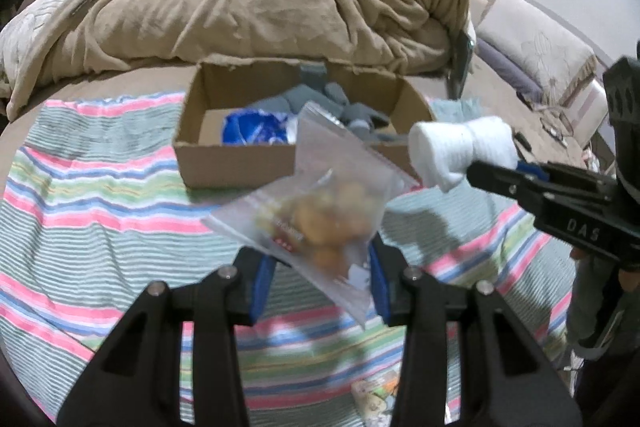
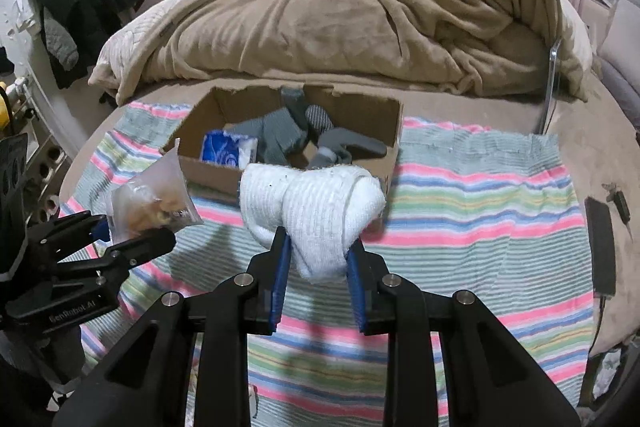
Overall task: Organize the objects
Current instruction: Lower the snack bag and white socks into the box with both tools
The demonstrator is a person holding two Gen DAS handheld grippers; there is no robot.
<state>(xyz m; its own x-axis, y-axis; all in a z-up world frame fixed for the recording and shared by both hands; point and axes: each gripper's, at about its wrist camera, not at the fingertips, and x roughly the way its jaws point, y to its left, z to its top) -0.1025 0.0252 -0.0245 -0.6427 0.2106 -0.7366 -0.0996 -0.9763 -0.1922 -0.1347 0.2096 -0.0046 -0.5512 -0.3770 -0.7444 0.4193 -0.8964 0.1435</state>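
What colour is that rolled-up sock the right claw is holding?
White, with a fine ribbed knit. The sock shows best in the right wrist view, pinched in the right gripper.

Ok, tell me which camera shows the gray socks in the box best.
The right wrist view: it looks down into the cardboard box, with the gray socks sharp and unobstructed. In the left wrist view the snack bag partly covers them and they blur.

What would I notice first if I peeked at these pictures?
Probably the fluffy white rolled sock, pinched in the right gripper just in front of the cardboard box. Next, the clear snack bag held up by the left gripper over the stripy blanket, with grey socks already in the box.
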